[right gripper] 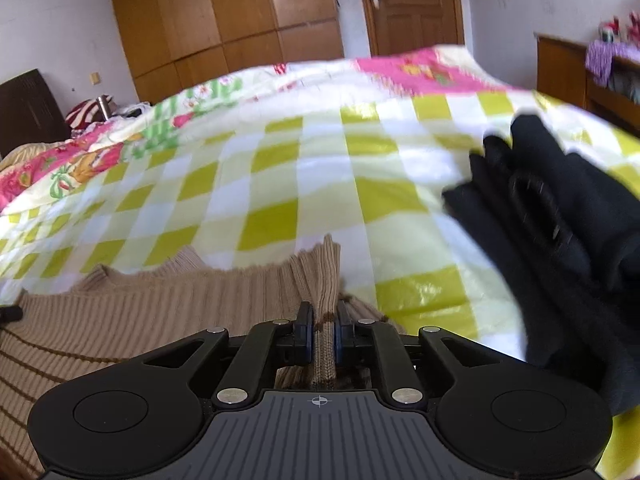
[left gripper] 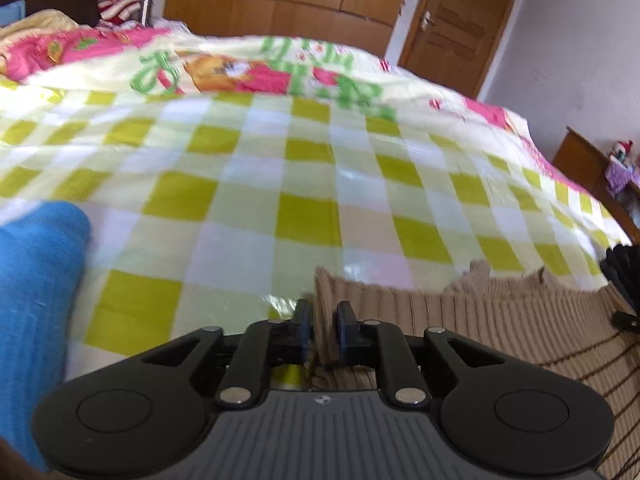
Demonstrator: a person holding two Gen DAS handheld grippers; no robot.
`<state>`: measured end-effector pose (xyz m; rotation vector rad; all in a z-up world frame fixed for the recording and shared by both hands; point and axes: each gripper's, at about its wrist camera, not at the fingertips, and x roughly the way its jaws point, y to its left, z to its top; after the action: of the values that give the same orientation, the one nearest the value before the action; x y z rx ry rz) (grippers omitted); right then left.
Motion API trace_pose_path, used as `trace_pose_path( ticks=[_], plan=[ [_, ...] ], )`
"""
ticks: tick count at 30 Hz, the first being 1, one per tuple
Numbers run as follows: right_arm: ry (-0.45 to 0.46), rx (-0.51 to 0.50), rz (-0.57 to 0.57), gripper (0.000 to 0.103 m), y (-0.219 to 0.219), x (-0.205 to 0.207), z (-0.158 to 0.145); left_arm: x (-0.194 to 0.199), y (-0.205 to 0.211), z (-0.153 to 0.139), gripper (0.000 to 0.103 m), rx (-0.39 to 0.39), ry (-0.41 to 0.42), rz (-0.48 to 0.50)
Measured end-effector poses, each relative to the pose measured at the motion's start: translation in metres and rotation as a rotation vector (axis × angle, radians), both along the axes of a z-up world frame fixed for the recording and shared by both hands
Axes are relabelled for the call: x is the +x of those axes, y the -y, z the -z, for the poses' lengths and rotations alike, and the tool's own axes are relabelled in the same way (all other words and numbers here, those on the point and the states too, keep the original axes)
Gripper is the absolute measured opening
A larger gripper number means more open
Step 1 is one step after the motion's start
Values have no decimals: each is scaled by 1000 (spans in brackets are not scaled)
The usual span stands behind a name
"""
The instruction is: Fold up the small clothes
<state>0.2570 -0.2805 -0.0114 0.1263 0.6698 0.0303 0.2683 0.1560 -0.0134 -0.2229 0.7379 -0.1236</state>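
Tools both pinch the sweater: my left tool (left gripper: 320, 330) holds one top corner of the tan sweater (left gripper: 480, 320) and my right tool (right gripper: 320, 336) the other, so it lies flat on the bed (left gripper: 280, 184) for folding.

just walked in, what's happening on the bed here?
A person with a handheld gripper in each hand is folding a beige ribbed sweater on a bed covered by a green-and-white checked sheet. The left gripper has one edge of the sweater between its pads, and the right gripper is pinched on a bunched-up edge. A blue cloth lies off to the left and a black garment to the right, both untouched.
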Motion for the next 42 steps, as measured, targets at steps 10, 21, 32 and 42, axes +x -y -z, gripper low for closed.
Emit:
trace_pose_path(
  ticks=[10,21,32,42],
  plan=[
    [155,-118,-58,18,-23,-91,-54,-92,19,-45,34,35,90,91],
    [-93,4,62,24,13,-124,14,-133,40,12,35,17,-109,182],
    [-73,-19,86,26,5,-131,3,-139,58,9,37,99,-94,186],
    [-40,132,136,30,37,-134,-5,-146,59,-21,37,78,-35,146]
  ],
)
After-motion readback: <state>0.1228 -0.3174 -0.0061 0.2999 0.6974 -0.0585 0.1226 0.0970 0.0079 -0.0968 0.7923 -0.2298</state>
